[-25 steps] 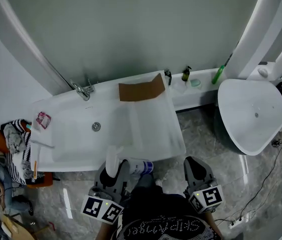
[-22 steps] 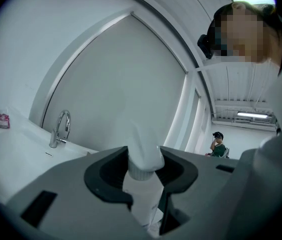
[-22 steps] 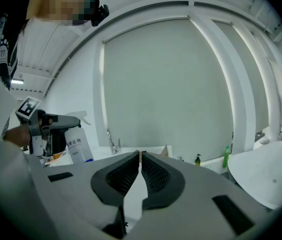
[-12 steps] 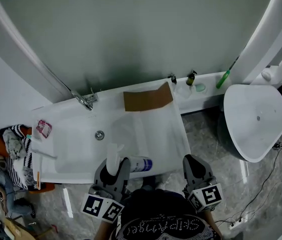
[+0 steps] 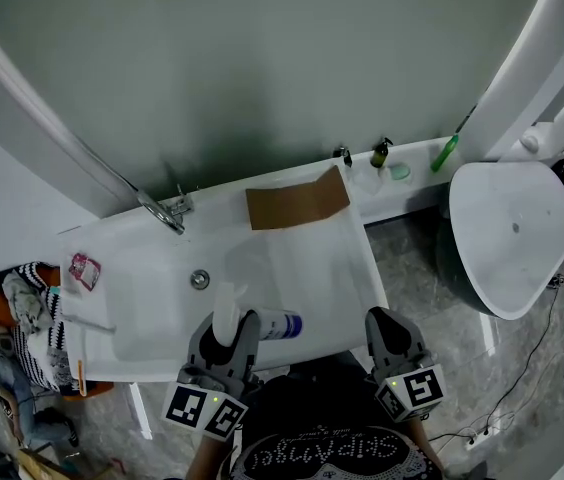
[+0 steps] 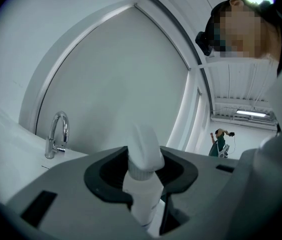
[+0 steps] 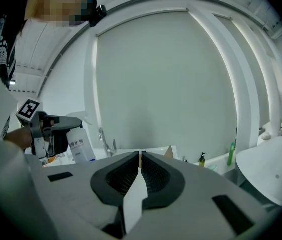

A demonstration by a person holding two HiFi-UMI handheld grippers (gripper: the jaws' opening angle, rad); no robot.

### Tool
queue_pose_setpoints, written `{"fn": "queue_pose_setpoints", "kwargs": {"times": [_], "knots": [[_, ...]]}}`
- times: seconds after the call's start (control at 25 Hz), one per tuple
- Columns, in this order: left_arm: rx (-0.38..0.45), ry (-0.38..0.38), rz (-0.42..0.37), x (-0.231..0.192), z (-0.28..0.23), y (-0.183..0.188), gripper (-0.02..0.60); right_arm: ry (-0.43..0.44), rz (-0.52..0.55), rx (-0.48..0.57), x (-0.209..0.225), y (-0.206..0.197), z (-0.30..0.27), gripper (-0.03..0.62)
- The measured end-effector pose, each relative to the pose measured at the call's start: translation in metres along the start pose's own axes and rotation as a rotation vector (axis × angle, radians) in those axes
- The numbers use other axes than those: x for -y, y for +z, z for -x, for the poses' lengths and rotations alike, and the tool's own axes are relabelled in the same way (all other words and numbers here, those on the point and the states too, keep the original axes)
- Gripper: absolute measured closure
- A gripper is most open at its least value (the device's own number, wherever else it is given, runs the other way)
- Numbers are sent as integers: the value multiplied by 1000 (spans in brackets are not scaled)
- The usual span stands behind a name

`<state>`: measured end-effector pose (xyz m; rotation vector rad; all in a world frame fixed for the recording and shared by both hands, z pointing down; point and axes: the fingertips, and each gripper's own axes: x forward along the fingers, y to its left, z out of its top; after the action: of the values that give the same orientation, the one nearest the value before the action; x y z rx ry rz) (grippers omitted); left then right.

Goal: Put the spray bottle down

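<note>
Left tongs [image 5: 228, 331] gripping spray bottle [image 5: 280, 325], white basin [image 5: 142, 280]

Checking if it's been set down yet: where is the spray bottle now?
Not down: the spray bottle is clamped in the left gripper, low in the head view, left of centre, by the white tub's near rim.

White spray bottle [image 5: 272, 325], blue base, sprayer head up, clamped in the left hand-held gripper [image 5: 226, 334]

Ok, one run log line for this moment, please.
left gripper: shut on spray bottle | right gripper: shut, empty | status: not set down
</note>
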<state>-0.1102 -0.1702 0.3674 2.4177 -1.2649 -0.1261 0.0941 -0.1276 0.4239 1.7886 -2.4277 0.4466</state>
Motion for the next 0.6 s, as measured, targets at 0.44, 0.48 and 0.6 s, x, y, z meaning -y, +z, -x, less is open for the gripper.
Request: {"fn": "queue_pose_setpoints", "kwargs": {"times": [0.44, 0.48, 0.6], "knots": [[40, 56, 10, -13, -3, 10, 430, 67, 28, 8, -3, 13, -32, 565], [44, 66, 10, -14, -2, 11, 430, 74, 33, 6, -3, 15, -34, 565], [53, 94, 7, -16, -2, 13, 430, 92, 42, 5, -1, 19, -41, 565]]}}
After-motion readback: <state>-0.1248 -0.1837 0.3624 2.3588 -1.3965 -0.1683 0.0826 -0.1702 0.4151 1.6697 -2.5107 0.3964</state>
